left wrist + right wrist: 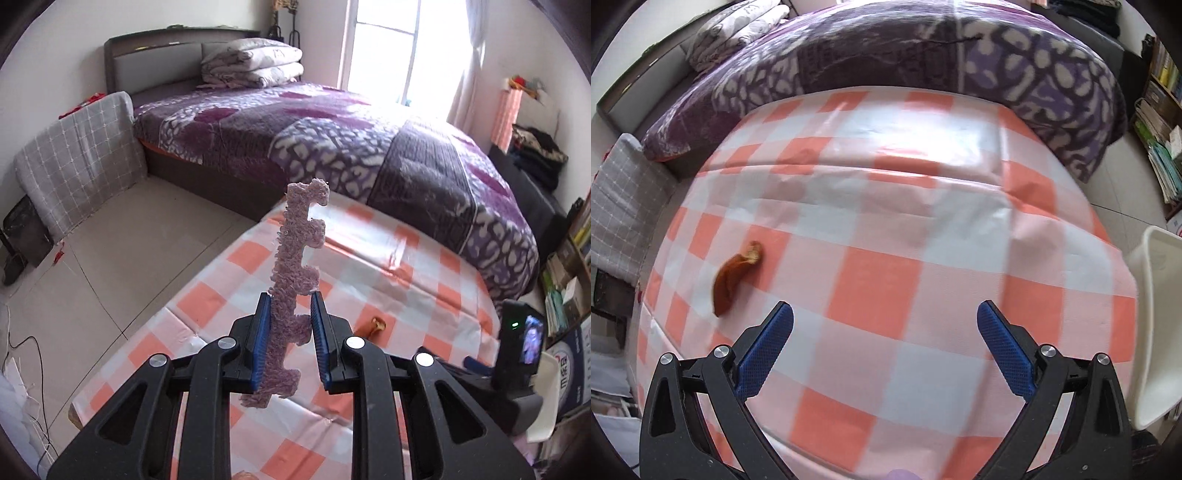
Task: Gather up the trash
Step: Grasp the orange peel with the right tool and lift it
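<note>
The left gripper [290, 332] is seen with a pink notched foam strip [295, 280] between its blue pads; a gap shows at the right pad, so a firm clamp cannot be confirmed. The strip is judged light, soft and crumbly, best held low on its solid spine. The right gripper [884, 343] is spread wide, empty, above the checked tablecloth [923, 229]; a brown peel [733, 277] lies ahead-left of it.

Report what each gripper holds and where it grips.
The left gripper holds a pink notched foam strip upright, pinched at its lower part. The right gripper is open and holds nothing.
</note>
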Tool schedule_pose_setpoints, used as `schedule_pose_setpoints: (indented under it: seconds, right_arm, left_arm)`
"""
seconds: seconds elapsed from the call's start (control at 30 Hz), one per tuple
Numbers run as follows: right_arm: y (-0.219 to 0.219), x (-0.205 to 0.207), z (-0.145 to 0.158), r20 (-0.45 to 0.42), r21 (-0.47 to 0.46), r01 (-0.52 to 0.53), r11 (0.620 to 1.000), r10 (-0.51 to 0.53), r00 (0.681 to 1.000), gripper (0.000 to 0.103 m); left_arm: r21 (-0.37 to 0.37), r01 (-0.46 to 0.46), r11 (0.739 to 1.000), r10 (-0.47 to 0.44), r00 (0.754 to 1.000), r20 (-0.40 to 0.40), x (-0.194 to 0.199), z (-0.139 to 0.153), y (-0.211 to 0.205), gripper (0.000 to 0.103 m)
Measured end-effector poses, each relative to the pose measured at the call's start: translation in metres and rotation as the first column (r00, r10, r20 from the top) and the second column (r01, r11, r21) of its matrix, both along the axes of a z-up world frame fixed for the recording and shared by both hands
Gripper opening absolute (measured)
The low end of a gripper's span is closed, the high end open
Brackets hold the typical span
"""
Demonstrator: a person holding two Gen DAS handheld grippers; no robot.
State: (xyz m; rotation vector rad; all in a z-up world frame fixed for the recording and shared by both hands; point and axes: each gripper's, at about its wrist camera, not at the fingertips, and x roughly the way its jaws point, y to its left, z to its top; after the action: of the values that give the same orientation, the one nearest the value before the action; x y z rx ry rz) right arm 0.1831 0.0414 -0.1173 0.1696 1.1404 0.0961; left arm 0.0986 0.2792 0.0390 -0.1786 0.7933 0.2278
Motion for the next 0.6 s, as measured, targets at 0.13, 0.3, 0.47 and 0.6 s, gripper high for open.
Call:
schedule_pose_setpoints:
  seconds: [0.13,0.3,0.47,0.6]
  right_arm:
    - [0.063,0.011,0.000,0.008,0.030,-0.002,1.000,0.002,1.000,0.095]
    - [0.120,0.023,-0.013,-0.021,-0.050,0.009,0.999,-0.010,1.000,0.086]
    - [0.137,0.021,-0.015,0.007,-0.135,-0.040,0.990,0.042,0.999,0.024]
    - [0.131,0.019,0.001,0.035,-0.046,-0.075,0.996,0.077,0.996,0.020]
  left_arm:
    - [0.001,-0.048,0.999,0.048,0.998,0.051,-0.008,0.015,0.011,0.023]
    - [0.011,-0.070,0.997,0.069,0.995,0.076,-0.013,0.020,0.021,0.023]
    - [-0.014,-0.102,0.995,0.103,0.992,0.068,-0.018,0.014,0.040,0.023]
    - [-0.051,-0.154,0.987,0.156,0.987,0.045,-0.019,0.003,0.057,0.023]
